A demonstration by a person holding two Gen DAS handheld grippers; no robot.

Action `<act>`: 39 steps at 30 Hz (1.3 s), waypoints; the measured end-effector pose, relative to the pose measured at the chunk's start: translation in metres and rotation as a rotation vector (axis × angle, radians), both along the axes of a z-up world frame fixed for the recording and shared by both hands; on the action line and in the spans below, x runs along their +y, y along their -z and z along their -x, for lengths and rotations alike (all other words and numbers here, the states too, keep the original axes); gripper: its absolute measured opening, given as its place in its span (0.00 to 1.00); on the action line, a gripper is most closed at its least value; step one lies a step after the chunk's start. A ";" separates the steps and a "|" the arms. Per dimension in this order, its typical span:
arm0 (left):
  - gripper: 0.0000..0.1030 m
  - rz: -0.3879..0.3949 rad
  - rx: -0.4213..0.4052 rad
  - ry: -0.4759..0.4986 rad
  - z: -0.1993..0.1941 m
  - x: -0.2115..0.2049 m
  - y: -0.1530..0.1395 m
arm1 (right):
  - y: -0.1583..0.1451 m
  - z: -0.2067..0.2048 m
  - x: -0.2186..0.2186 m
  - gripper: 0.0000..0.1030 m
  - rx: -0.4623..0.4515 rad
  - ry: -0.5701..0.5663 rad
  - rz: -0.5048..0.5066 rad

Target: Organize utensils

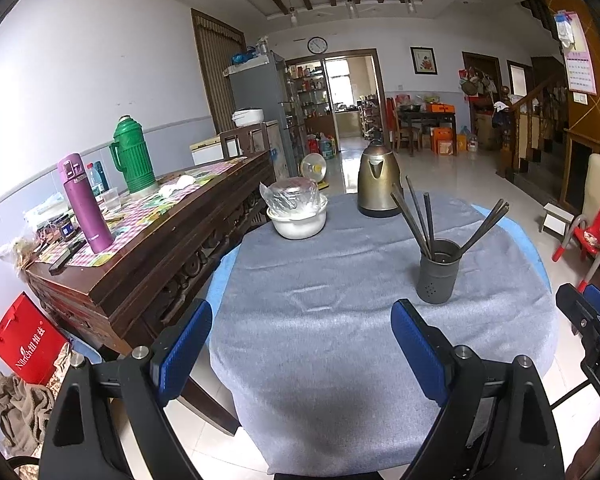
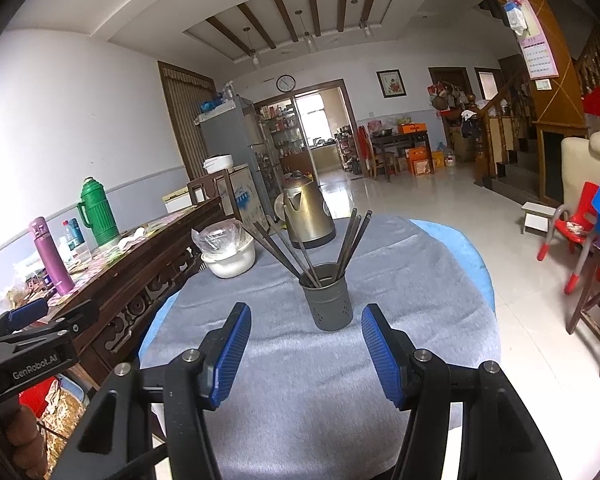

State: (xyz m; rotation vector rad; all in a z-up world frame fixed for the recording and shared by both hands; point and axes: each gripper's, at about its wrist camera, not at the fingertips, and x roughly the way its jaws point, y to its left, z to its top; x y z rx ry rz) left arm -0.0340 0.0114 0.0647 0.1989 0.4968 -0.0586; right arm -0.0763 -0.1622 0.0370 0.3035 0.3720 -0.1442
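Hovering over the cloth-covered counter [image 2: 440, 320], both empty. Left hand-held gripper [image 1: 302, 352] spread wide above bare grey fabric, nothing between its ribbed blue pads. Right hand-held gripper [image 2: 306, 354] about half open, lined up on the holder [image 2: 329, 300] just ahead, probably to reach it. Dark, thin chopsticks [image 2: 300, 252] fanned out loosely inside that perforated grey metal cylinder, leaning on its rim. Behind, a brassy kettle [image 2: 308, 216] and a white bowl [image 2: 230, 260] under crinkled plastic.
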 end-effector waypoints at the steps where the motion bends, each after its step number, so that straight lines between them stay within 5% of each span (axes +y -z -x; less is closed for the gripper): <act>1: 0.89 0.001 0.001 -0.001 0.000 0.000 0.000 | 0.000 0.000 0.000 0.60 -0.001 0.000 0.001; 39: 0.88 0.018 0.003 -0.016 0.004 0.002 0.005 | -0.004 0.003 0.003 0.60 -0.005 -0.005 0.000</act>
